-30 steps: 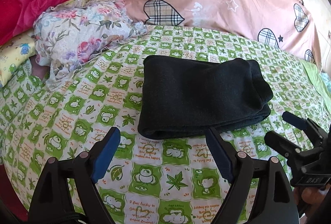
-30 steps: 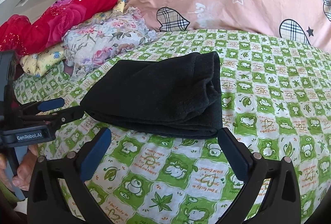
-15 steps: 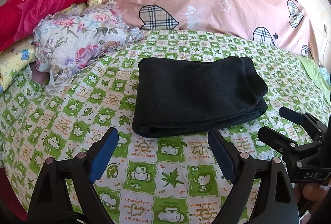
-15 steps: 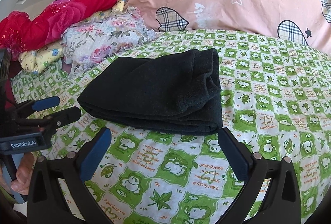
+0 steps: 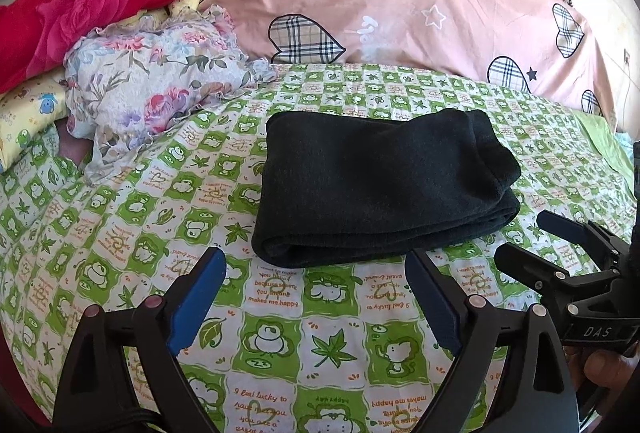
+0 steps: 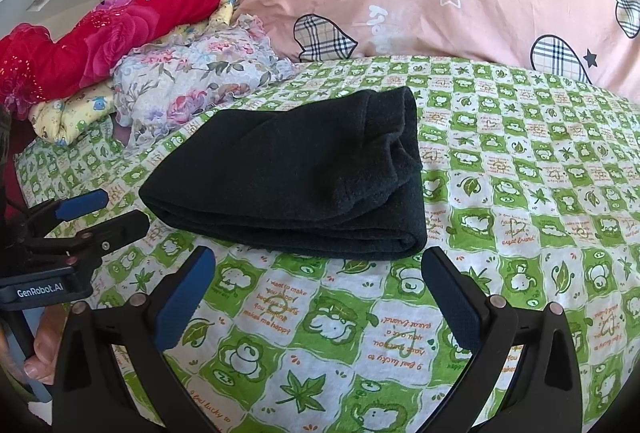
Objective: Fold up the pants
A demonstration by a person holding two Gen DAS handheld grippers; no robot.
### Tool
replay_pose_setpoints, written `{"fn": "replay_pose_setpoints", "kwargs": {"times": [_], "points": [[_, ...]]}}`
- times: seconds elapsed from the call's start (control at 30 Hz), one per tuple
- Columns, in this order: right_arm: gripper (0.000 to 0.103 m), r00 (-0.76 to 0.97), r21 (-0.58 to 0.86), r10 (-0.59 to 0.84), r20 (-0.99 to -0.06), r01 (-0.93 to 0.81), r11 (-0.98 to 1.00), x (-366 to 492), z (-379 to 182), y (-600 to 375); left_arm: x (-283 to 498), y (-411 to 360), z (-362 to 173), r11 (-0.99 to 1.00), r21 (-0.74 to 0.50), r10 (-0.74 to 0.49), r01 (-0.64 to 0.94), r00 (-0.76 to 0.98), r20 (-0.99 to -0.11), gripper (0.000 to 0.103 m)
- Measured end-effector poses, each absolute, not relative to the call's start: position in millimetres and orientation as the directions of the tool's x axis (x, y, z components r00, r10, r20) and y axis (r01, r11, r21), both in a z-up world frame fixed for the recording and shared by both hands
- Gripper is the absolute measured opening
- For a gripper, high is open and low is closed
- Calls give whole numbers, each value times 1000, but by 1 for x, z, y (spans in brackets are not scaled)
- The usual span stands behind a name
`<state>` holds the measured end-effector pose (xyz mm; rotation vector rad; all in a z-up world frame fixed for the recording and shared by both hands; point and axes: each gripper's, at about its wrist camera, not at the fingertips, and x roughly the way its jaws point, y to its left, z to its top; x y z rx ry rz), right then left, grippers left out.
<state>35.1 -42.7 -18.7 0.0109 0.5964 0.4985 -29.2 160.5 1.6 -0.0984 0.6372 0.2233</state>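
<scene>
The black pants (image 5: 380,189) lie folded into a thick rectangle on the green frog-print bed sheet (image 5: 312,313); they also show in the right wrist view (image 6: 296,173). My left gripper (image 5: 316,273) is open and empty, just short of the near edge of the pants. My right gripper (image 6: 320,269) is open and empty, also just short of the near edge. In the left wrist view the right gripper (image 5: 524,233) is at the right; in the right wrist view the left gripper (image 6: 108,211) is at the left.
A large pink pillow with plaid hearts (image 5: 400,5) lies across the head of the bed. A floral cloth (image 5: 152,81), a red blanket (image 5: 80,9) and yellow bedding (image 5: 28,113) are piled at the far left.
Both grippers have drawn back a little from the folded pants, staying open and empty. The pants have not moved.
</scene>
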Motion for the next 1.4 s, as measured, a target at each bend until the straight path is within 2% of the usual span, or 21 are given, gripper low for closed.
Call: {"fn": "replay_pose_setpoints", "kwargs": {"times": [0.57,1.4], "points": [[103,726,133,448,-522,-450,883,33,-21,-41,-29,161,-2,973,-31,170,-228,802,-573,94],[103,730,128,447,-517,-451,883,32,-24,-42,-21,162,-11,978,-30,149,-207,790,-595,95]]}}
